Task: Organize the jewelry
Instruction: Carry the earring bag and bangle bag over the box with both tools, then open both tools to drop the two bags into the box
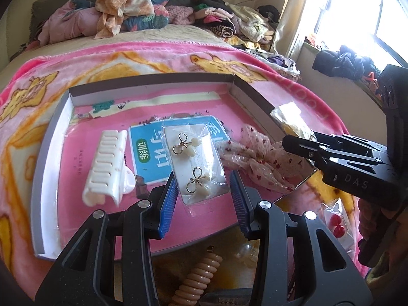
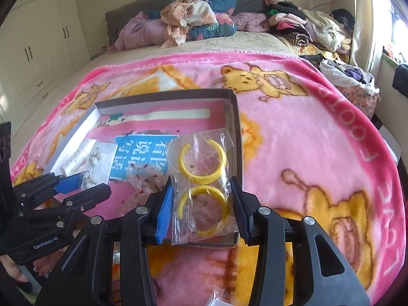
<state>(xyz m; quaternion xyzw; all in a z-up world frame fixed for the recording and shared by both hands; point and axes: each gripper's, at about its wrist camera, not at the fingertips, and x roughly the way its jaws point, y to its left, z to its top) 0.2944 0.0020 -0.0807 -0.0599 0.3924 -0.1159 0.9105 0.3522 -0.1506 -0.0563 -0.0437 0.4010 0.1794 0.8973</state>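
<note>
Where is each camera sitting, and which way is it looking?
Left wrist: rides the left tool, facing the earring card in the box; the right tool shows.
Right wrist: rides the right tool, facing bagged yellow hoops; the left tool shows.
Both see box, pink blanket.

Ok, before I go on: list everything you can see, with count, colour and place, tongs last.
Box: one, shallow, grey-white walls, pink printed floor, on the blanket.
Blanket: one, pink with yellow cartoon animals, over the bed.
Hair claw: one, white, left part of the box.
Bow earrings packet: one clear bag, two gold bows with cream beads on a white card, mid-box.
Scrunchie: one, sheer pink with red dots, right part of the box.
Hoop earrings packet: one clear bag, two yellow hoops, at the box's right edge.
Clothes pile: mixed colours, far end of the bed.
Left tongs: open around the bow packet.
Right tongs: astride the hoop packet; grip unclear.
</note>
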